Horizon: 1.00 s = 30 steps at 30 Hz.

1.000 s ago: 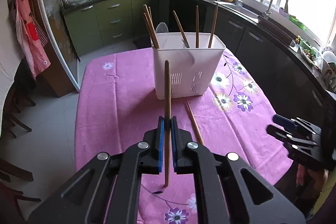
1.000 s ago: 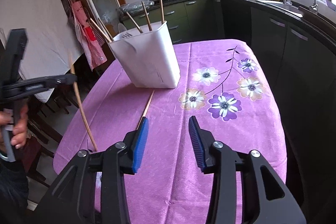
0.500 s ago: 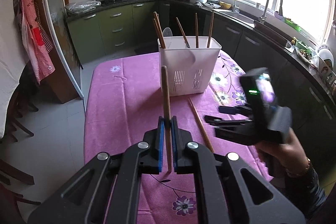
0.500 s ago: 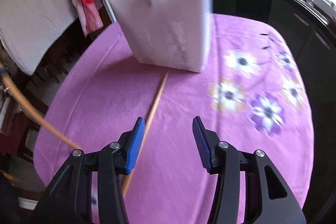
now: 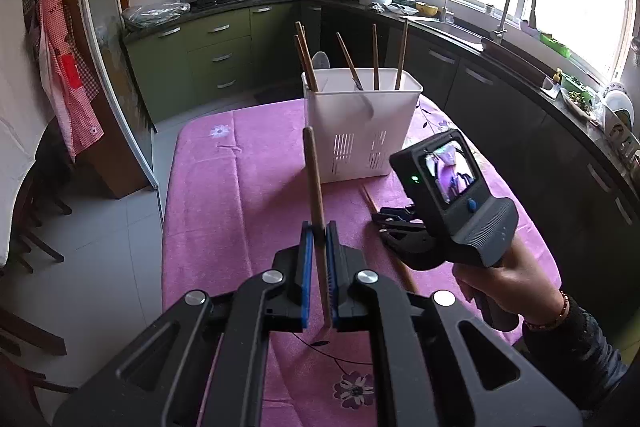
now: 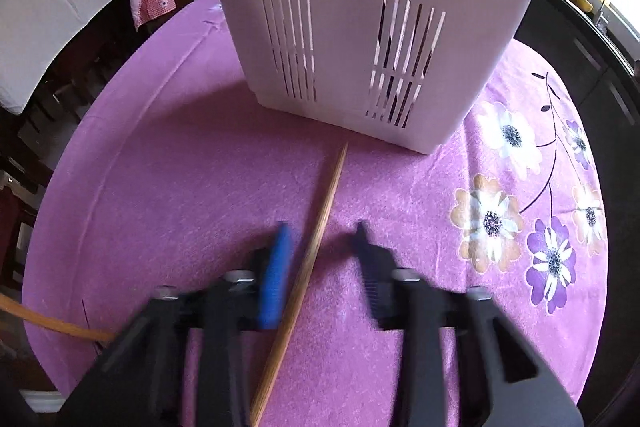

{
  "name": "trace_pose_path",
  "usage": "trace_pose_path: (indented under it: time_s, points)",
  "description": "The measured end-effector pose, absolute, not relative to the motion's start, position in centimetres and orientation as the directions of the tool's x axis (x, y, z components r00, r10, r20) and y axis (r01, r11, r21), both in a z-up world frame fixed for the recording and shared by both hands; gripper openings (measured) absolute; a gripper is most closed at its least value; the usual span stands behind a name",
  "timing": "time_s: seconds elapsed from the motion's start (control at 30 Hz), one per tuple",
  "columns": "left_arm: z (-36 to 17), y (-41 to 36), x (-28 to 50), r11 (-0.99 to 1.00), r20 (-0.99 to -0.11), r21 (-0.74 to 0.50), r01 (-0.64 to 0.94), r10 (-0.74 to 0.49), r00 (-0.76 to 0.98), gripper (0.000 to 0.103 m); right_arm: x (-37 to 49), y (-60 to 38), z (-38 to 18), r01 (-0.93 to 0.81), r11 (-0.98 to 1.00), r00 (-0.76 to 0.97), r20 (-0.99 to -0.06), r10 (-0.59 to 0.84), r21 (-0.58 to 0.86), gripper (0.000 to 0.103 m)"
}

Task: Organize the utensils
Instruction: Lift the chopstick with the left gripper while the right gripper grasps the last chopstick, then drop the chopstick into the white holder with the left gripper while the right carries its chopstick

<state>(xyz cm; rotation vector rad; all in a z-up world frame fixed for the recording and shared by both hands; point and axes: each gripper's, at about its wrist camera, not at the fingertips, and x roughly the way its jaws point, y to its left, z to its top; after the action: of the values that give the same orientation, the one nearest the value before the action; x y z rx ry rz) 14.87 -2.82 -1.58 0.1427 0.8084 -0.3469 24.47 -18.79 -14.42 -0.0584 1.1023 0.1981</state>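
My left gripper (image 5: 319,227) is shut on a wooden chopstick (image 5: 313,179) and holds it upright above the purple cloth, short of the white utensil holder (image 5: 360,131). The holder has several chopsticks (image 5: 306,55) and a spoon standing in it. My right gripper (image 6: 322,231) is open, low over the cloth, with its jaws on either side of a second chopstick (image 6: 320,227) that lies on the table pointing at the holder (image 6: 372,19). The right gripper also shows in the left wrist view (image 5: 386,221).
The table wears a purple flowered cloth (image 6: 540,227). Its left edge (image 5: 168,211) drops to a tiled floor. Kitchen counters and a sink (image 5: 460,31) run along the back and right. A red apron (image 5: 60,67) hangs at the left.
My right gripper has swung in from the table's right side and come down over the lying chopstick. My left gripper has kept its chopstick and drawn back slightly from the holder.
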Motion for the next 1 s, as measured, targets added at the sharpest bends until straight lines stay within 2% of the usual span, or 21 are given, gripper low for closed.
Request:
trace_pose_path:
  time_s: [0.1, 0.3, 0.63, 1.0]
  points:
    - [-1.6, -2.9, 14.8, 0.934, -0.729, -0.003, 0.356, -0.246, 0.639, 0.007, 23.8, -19.3, -14.3, -0.198, 0.977, 0.441, -0.884, 0.155, 0.073, 0.007]
    - [-1.5, -3.2, 14.7, 0.934, -0.732, 0.006, 0.357, -0.239, 0.638, 0.007, 21.6, -22.1, -11.4, -0.188, 0.969, 0.504, -0.831, 0.235, 0.16, 0.007]
    - [-1.5, -3.5, 14.3, 0.934, -0.731, 0.023, 0.355, -0.227, 0.643, 0.007, 11.3, -27.9, -1.3, -0.17, 0.969, 0.755, -0.608, 0.245, 0.178, 0.007]
    - [-1.3, -4.2, 13.8, 0.929, -0.735, 0.03, 0.368, -0.229, 0.639, 0.006, 7.0, -28.7, -0.1, -0.155, 0.978, 0.795, -0.57, 0.209, 0.142, 0.007]
